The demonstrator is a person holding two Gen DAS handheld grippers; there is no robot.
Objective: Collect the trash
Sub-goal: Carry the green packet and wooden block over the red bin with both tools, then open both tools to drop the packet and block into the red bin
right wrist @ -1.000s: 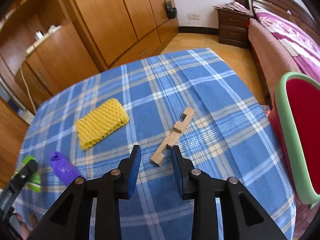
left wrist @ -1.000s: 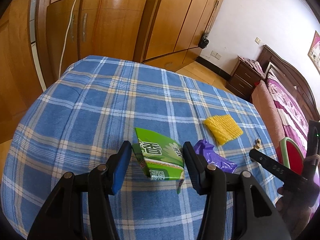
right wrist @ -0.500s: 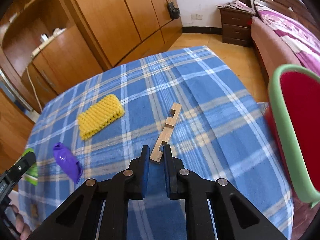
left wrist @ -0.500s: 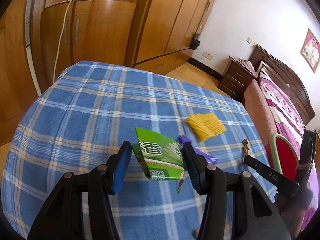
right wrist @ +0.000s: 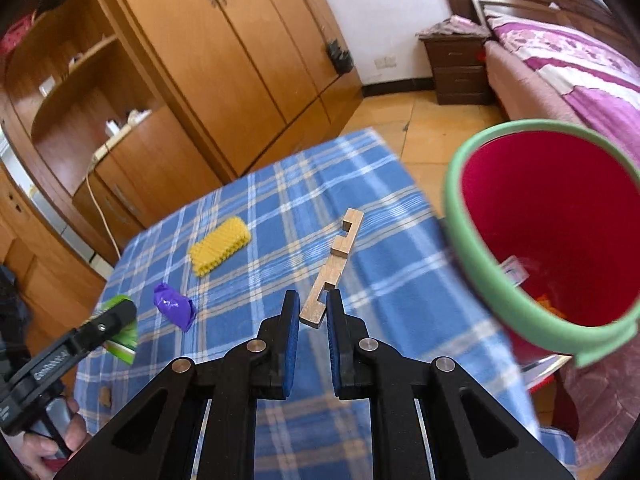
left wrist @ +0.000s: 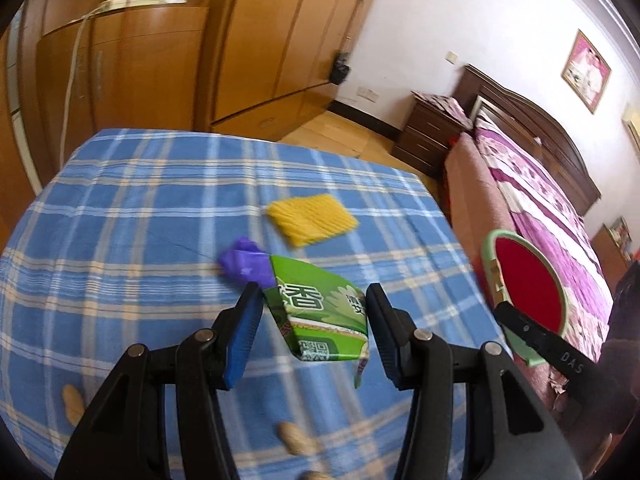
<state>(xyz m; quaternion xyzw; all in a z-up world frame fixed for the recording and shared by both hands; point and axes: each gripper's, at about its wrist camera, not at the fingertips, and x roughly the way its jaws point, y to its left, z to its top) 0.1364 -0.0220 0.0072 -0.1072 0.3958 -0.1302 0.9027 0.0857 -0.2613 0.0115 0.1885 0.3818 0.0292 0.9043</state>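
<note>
My left gripper [left wrist: 314, 322] held a green wrapper [left wrist: 320, 316] between its fingers, above the blue checked tablecloth [left wrist: 120, 240]. My right gripper [right wrist: 313, 312] was clamped on a notched wooden strip [right wrist: 332, 268], lifted beside the red bin [right wrist: 552, 240]. A purple wrapper [right wrist: 174, 306] and yellow foam net [right wrist: 220, 246] lay on the cloth.

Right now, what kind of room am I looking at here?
Most likely a bedroom in someone's home. A bed with a dark wooden headboard and floral bedding stands beside a nightstand, and tall wooden wardrobes line the wall. The trash lies on a table under a blue plaid cloth.
</note>
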